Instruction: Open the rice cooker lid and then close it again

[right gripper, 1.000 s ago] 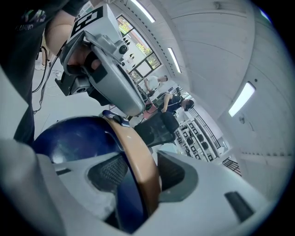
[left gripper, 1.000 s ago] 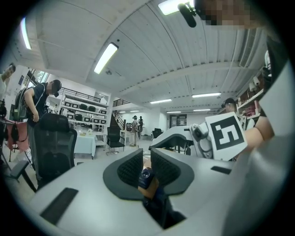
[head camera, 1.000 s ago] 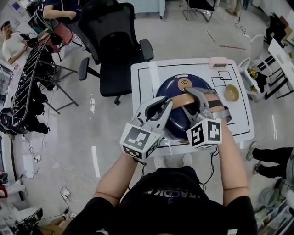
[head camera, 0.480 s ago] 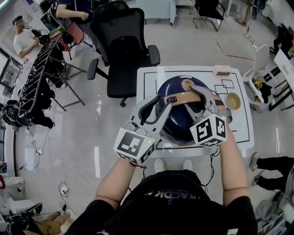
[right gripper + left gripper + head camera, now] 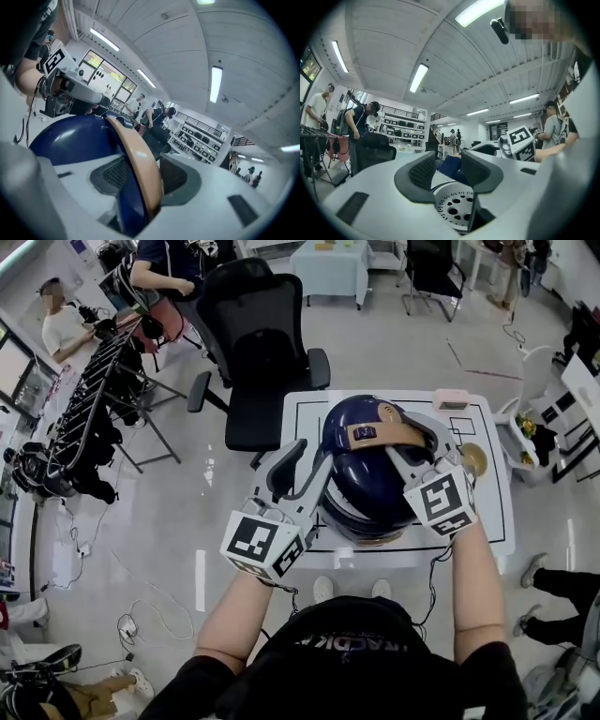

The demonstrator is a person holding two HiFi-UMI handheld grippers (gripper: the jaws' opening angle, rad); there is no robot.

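Clamping the tan handle, right gripper; left gripper just opening, empty, beside lid

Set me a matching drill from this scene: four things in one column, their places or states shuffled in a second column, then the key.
Things:
1. dark blue rice cooker lid
2. right gripper
3. round wooden bowl
4. black office chair

Places or states:
A. on the floor beyond the white table
B. jaws closed on the tan lid handle
C. tilted up, open
D. on the table, right of the lid in the head view

Pairs: 1-C, 2-B, 3-D, 4-A.
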